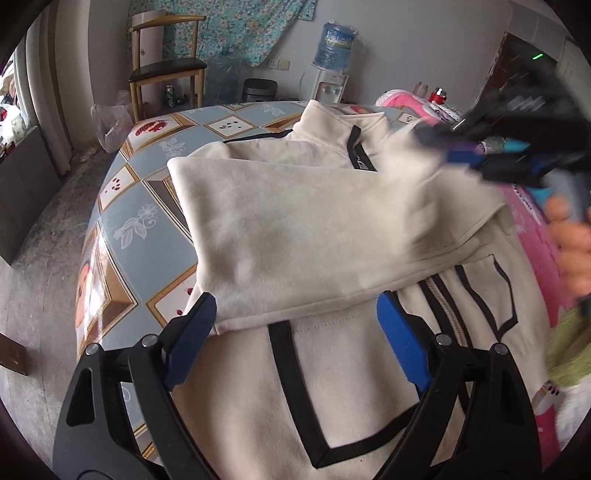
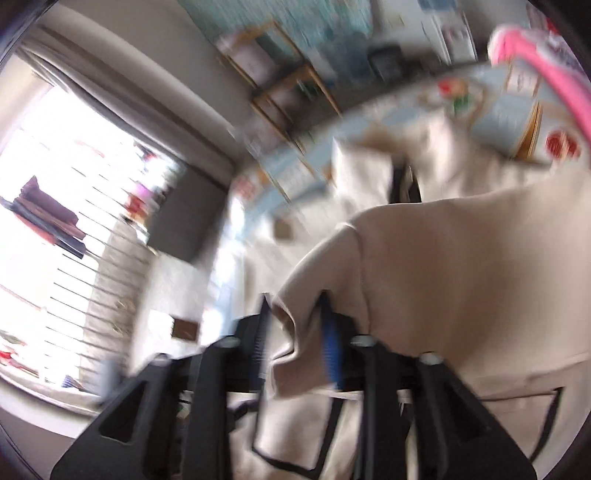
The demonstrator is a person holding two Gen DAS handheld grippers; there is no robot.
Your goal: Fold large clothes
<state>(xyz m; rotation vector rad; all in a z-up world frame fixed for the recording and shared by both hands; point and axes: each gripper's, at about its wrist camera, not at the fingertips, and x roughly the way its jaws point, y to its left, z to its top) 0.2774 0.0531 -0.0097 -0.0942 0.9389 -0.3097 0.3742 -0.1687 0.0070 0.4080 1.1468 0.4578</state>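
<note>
Jacket (image 1: 295,229), cream with black trim, lies spread across a tabletop (image 1: 147,206) covered in a patterned blue cloth, one sleeve (image 1: 280,236) folded across its chest. The left claw (image 1: 295,325) hovers over the sleeve's lower edge with its blue pads (image 1: 400,336) spread wide and nothing pinched between them. The right claw (image 2: 295,343), blurred by motion, has a bunched fold of the cream fabric (image 2: 295,332) between its pads; whether they press on it cannot be told from the smeared frame. In the left wrist view that same right claw (image 1: 465,155) shows as a dark streak above the jacket's far shoulder, with a person's hand (image 1: 572,240) at the frame's edge behind it. A pink cloth (image 1: 532,221) lies beside the jacket on the tabletop. Beyond the tabletop stand a wooden chair (image 1: 166,70), a water dispenser (image 1: 332,59) against the wall, and flowered fabric (image 1: 236,26) hanging above.
</note>
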